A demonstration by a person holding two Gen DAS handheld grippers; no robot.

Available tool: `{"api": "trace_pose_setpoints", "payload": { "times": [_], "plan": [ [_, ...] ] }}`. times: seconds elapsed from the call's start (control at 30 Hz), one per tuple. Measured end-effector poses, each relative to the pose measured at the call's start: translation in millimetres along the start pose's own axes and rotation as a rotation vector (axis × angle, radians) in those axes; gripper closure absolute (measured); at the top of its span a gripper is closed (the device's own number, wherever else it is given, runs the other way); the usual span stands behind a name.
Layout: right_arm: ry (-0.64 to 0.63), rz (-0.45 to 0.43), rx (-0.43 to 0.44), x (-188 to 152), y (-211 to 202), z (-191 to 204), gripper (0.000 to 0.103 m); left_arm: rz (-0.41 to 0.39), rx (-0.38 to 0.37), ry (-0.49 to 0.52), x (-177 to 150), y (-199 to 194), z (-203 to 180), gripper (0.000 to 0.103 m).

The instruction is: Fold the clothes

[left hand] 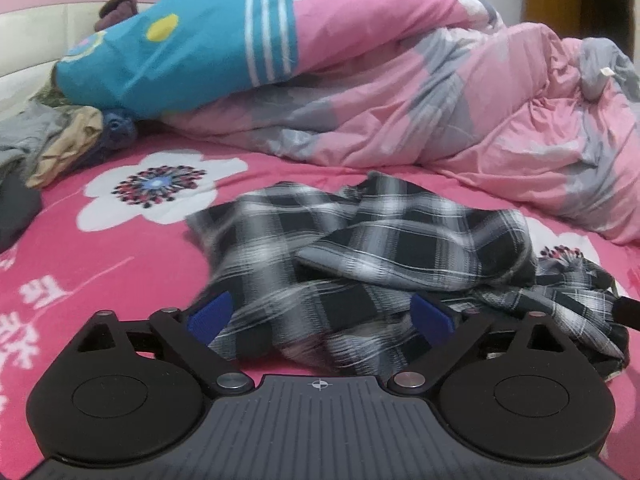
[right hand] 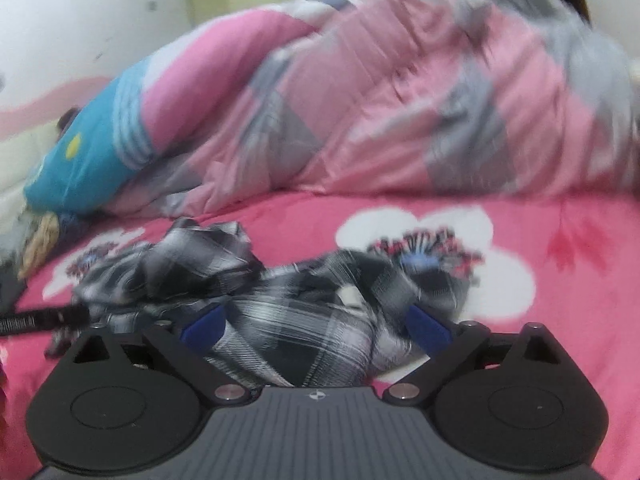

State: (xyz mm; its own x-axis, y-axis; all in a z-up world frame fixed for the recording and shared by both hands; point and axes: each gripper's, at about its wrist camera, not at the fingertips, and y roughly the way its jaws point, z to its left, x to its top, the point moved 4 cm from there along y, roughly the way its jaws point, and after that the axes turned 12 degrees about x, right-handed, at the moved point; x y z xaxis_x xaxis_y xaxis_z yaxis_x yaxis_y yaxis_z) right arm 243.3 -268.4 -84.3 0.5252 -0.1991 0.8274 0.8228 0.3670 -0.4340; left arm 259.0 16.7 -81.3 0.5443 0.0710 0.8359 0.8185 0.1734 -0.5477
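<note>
Landmark: plaid shirt [left hand: 360,248], black/white/grey check, lying crumpled in a loose heap on the bed sheet [left hand: 120,264] (hot pink, white flower print). Not folded; several overlapping layers and ridges.

Left gripper [left hand: 320,316]: jaws spread wide, blue pads [left hand: 210,314] on either side of the near edge of the shirt. Cloth lies between the pads, but the pads do not press on it. Nothing pinched. Near cloth is motion-blurred.

Right gripper [right hand: 316,324]: jaws likewise spread, a bunched fold of the shirt [right hand: 304,320] between the blue pads [right hand: 428,326]; no clamping visible. This view is blurred throughout.

Behind the shirt: bundled quilt [left hand: 400,92], pink and grey patches, with a teal striped section at its left end. Left of the shirt, well apart: small pile of other clothes [left hand: 68,144] (tan, grey, dark blue) at the foot of the quilt's teal end.

Right gripper's tip shows in the left wrist view at the shirt's right edge.
</note>
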Motion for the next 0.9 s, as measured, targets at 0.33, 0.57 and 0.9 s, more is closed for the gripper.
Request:
{"api": "trace_pose_setpoints", "payload": {
  "times": [0.33,0.57,0.9],
  "plan": [
    [0.154,0.048,0.197,-22.3,-8.6,-3.9,0.087,-0.068,-0.053,0.181,-24.5,-25.4,-21.0,0.044],
    [0.149,0.064,0.402,-44.3,-47.2,37.6,0.09,-0.061,-0.19,0.151,-31.8,-68.1,-16.5,0.044],
    [0.067,0.292,0.645,-111.3,-115.7,94.7,0.091,-0.026,-0.28,0.112,-40.9,-113.1,5.8,0.04]
  ]
}}
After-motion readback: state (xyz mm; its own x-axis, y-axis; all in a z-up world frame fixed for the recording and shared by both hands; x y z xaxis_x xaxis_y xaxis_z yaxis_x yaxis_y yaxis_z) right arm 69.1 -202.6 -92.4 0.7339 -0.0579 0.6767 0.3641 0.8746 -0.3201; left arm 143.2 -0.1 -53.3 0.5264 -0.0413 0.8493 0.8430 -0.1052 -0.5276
